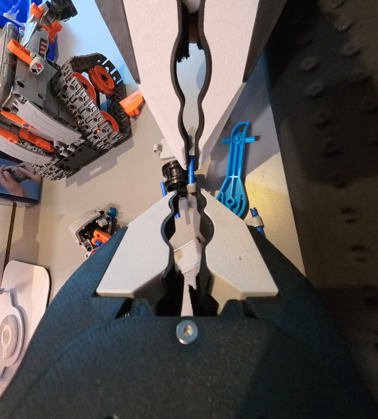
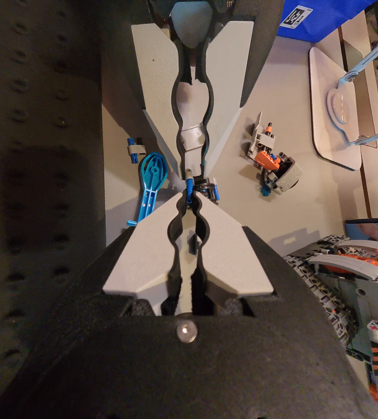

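My two grippers meet tip to tip over a beige tabletop (image 1: 120,181). My left gripper (image 1: 186,192) is shut on a long grey beam (image 1: 189,229) that carries a black wheel hub (image 1: 174,175) at its far end. My right gripper (image 2: 189,193) is shut on a blue pin (image 2: 189,190) sticking out of that same small assembly. In the right wrist view the left gripper (image 2: 192,176) comes in from the top with the grey beam (image 2: 191,140), and the hub (image 2: 205,187) sits just right of the tips. In the left wrist view the right gripper (image 1: 191,169) comes from the top.
A blue lever tool (image 1: 233,181) and a small grey connector with blue pins (image 1: 255,221) lie beside the grippers. A small grey-orange sub-assembly (image 1: 92,229), a big tracked model (image 1: 47,102), a white stand base (image 1: 13,317) and a dark pegboard wall (image 1: 342,158) surround them. Both grippers' tips are close together, under 4 cm apart.
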`<state>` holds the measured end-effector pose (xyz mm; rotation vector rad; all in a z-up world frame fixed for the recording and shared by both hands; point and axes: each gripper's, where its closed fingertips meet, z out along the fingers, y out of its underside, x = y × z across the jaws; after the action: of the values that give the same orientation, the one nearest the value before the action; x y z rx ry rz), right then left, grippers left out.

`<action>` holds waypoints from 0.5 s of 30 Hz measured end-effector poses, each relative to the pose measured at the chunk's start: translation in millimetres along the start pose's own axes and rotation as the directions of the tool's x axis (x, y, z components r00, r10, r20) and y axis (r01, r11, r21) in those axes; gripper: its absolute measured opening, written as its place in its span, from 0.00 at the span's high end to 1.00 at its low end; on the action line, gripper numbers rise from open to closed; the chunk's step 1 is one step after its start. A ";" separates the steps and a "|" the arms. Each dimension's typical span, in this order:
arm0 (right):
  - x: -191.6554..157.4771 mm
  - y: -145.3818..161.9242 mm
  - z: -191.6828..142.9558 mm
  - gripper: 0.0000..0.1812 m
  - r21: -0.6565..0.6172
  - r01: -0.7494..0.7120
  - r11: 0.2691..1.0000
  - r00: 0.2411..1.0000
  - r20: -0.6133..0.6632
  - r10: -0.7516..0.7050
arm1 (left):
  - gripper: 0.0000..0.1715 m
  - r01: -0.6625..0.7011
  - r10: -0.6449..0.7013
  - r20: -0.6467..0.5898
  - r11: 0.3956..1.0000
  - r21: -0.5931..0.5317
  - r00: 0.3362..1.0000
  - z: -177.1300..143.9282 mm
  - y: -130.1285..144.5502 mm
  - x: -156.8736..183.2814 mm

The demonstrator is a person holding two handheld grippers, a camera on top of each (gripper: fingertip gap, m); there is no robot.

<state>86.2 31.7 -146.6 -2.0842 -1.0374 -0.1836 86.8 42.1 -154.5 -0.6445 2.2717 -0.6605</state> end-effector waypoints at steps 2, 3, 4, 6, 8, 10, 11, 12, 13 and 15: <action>0.4 0.5 0.4 0.99 -0.003 0.008 1.000 1.000 -0.007 -0.008 | 0.92 -0.006 0.006 0.008 1.000 -0.006 1.000 1.1 0.3 -0.1; 0.5 0.8 0.9 0.99 -0.004 0.013 1.000 1.000 -0.011 -0.013 | 0.92 -0.013 0.013 0.015 1.000 -0.010 1.000 1.3 0.7 -0.6; 0.7 1.1 1.3 0.99 -0.003 0.019 1.000 1.000 -0.015 -0.019 | 0.92 -0.015 0.015 0.020 1.000 -0.013 1.000 1.9 1.4 -0.9; 0.6 1.2 1.3 1.00 0.000 0.037 0.999 0.999 -0.025 -0.037 | 0.93 -0.026 0.026 0.029 1.000 -0.011 0.999 2.3 0.8 -0.8; 0.5 2.0 2.1 1.00 0.005 0.046 0.999 0.999 -0.023 -0.045 | 0.93 -0.037 0.038 0.044 0.999 -0.016 0.998 2.9 1.1 -1.3; -0.2 2.8 2.7 1.00 0.008 0.060 0.998 0.998 -0.018 -0.059 | 0.93 -0.054 0.054 0.055 0.998 -0.012 0.997 3.7 -0.1 -0.7; -0.9 3.4 3.4 1.00 0.003 0.073 0.997 0.997 -0.020 -0.073 | 0.93 -0.058 0.059 0.057 0.998 -0.016 0.997 4.4 0.4 -0.5; -1.9 4.1 4.2 1.00 -0.002 0.089 0.996 0.996 -0.020 -0.089 | 0.93 -0.064 0.065 0.054 0.998 -0.019 0.996 5.3 0.9 1.0; -2.9 4.8 5.3 1.00 -0.005 0.093 0.996 0.995 -0.016 -0.094 | 0.93 -0.083 0.085 0.061 0.996 -0.025 0.995 5.7 1.4 1.7; -3.4 5.8 5.9 1.00 0.000 0.093 0.996 0.996 -0.001 -0.093 | 0.93 -0.104 0.106 0.076 0.994 -0.029 0.991 6.3 -0.4 2.6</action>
<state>87.0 31.7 -155.5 -2.0371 -1.1346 -0.2313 89.8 38.6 -159.5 -0.5482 2.2282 -0.5483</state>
